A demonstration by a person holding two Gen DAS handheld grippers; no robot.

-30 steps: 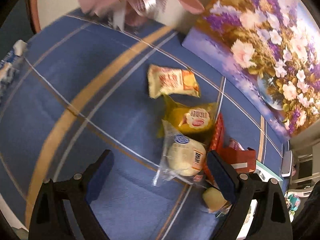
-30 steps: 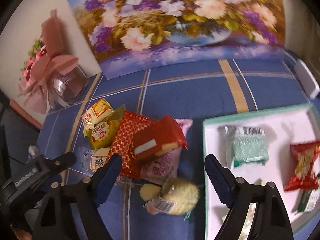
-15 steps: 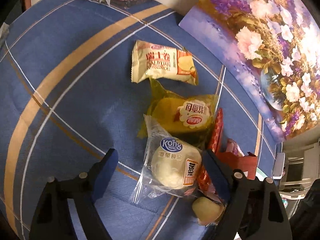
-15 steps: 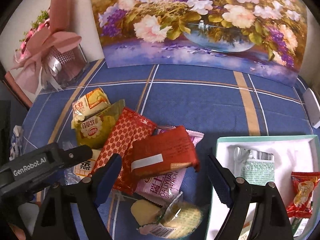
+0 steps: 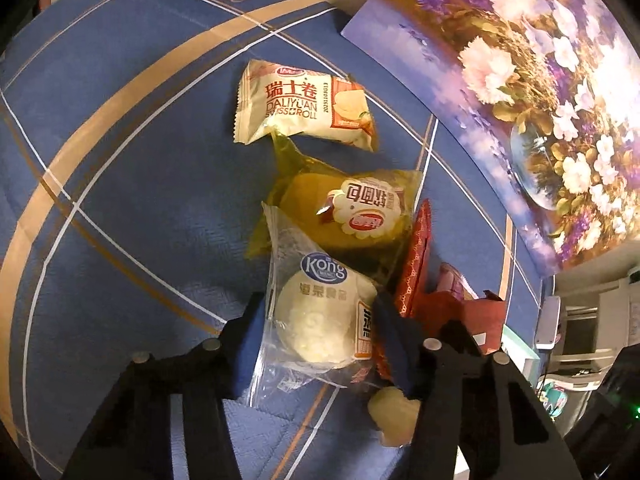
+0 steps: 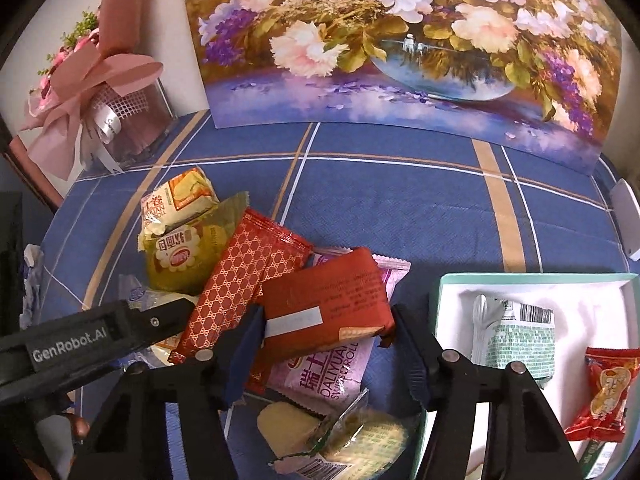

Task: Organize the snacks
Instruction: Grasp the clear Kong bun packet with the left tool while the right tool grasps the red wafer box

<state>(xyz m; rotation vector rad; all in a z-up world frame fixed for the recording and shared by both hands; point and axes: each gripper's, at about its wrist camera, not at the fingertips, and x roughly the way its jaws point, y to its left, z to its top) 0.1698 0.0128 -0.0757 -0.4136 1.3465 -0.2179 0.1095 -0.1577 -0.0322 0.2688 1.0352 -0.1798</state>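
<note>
A pile of snacks lies on the blue checked cloth. My left gripper (image 5: 320, 320) has its fingers closed against both sides of the clear-wrapped white Kong bun (image 5: 320, 324). Beyond it lie a yellow bread pack (image 5: 344, 212) and a cream Swiss roll pack (image 5: 300, 108). My right gripper (image 6: 326, 328) has its fingers against both ends of the dark red wafer pack (image 6: 324, 300), which lies on a pink Swiss roll pack (image 6: 324, 372) and beside a red patterned pack (image 6: 244, 276). The white tray (image 6: 440, 292) holds several snacks.
A flower painting (image 6: 400, 40) leans on the wall behind. A pink wrapped bouquet (image 6: 100, 92) stands at the back left. A clear pack of pale biscuits (image 6: 332, 436) lies under my right gripper. The left gripper's arm (image 6: 80, 340) crosses the lower left of the right wrist view.
Both grippers moved forward and down into the pile and narrowed their fingers. The left closed on the white bun, the right on the dark red wafer pack.
</note>
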